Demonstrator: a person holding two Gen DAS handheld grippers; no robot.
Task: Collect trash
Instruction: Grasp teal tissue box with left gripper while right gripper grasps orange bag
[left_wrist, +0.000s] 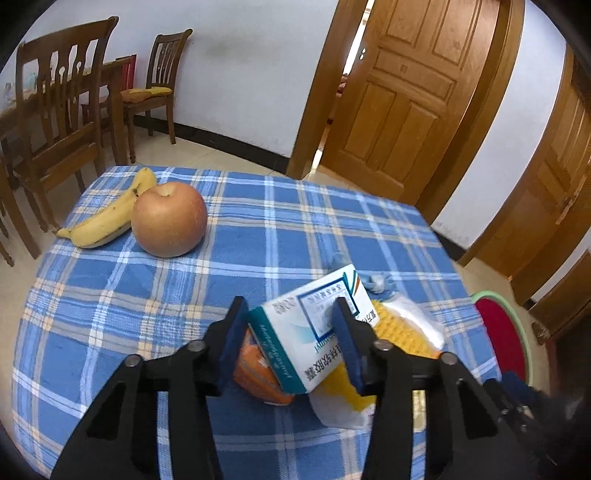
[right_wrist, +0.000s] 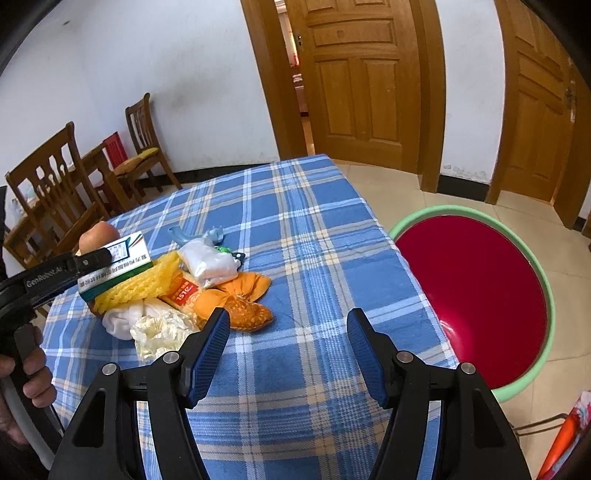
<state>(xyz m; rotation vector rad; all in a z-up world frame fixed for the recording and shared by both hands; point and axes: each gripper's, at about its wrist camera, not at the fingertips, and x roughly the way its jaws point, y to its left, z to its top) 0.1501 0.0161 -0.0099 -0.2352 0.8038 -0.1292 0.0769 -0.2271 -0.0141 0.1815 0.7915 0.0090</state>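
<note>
Trash lies heaped on our blue checked tablecloth (right_wrist: 295, 236): a white and green box (left_wrist: 317, 328), yellow foam netting (right_wrist: 140, 284), orange wrappers (right_wrist: 236, 299), a white bag (right_wrist: 210, 262) and crumpled white paper (right_wrist: 159, 332). Our left gripper (left_wrist: 293, 332) has its pads on either side of the box, which sits tilted atop the pile; the near pad touches the box face and the other looks pressed to its end, so we pinch it. Our right gripper (right_wrist: 288, 350) hovers over bare cloth with its jaws spread and nothing between them, just beside the orange wrappers. An apple (left_wrist: 169, 218) and a banana (left_wrist: 107, 218) rest touching each other at the far corner. On the floor beside the table stands a red basin (right_wrist: 476, 295) with a green rim.
</note>
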